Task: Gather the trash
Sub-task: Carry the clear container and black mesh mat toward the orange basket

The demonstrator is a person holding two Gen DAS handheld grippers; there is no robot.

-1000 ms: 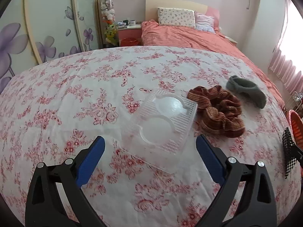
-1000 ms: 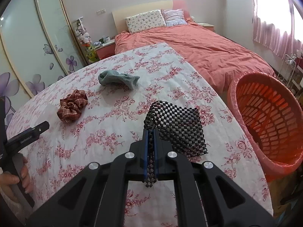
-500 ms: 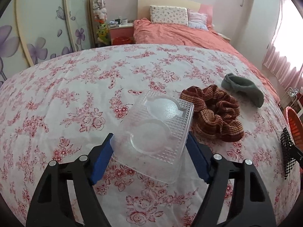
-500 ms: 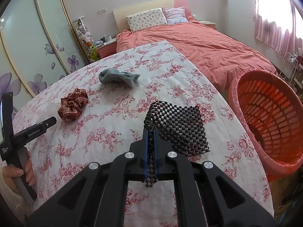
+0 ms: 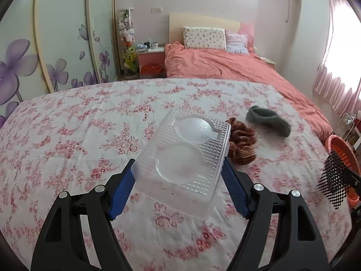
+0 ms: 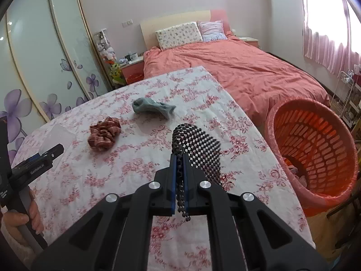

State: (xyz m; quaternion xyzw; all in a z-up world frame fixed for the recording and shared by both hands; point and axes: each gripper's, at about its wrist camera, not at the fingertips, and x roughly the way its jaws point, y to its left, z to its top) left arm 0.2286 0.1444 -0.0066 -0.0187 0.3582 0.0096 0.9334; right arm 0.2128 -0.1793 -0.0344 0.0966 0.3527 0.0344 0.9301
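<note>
Left wrist view shows us the clear plastic tray (image 5: 185,155) clamped between our left gripper's (image 5: 178,192) blue pads (image 5: 120,196), raised off the floral tablecloth (image 5: 67,140). Our right gripper (image 6: 179,178) has its jaws pressed together on a fold of the black mesh mat (image 6: 198,149), which hangs above the cloth near the table's right edge. Beyond it we see the orange basket (image 6: 315,149) standing on the floor beside the table. Further back on the cloth lie a brown scrunchie (image 6: 103,133) and a grey sock (image 6: 153,108), apart from each other.
</note>
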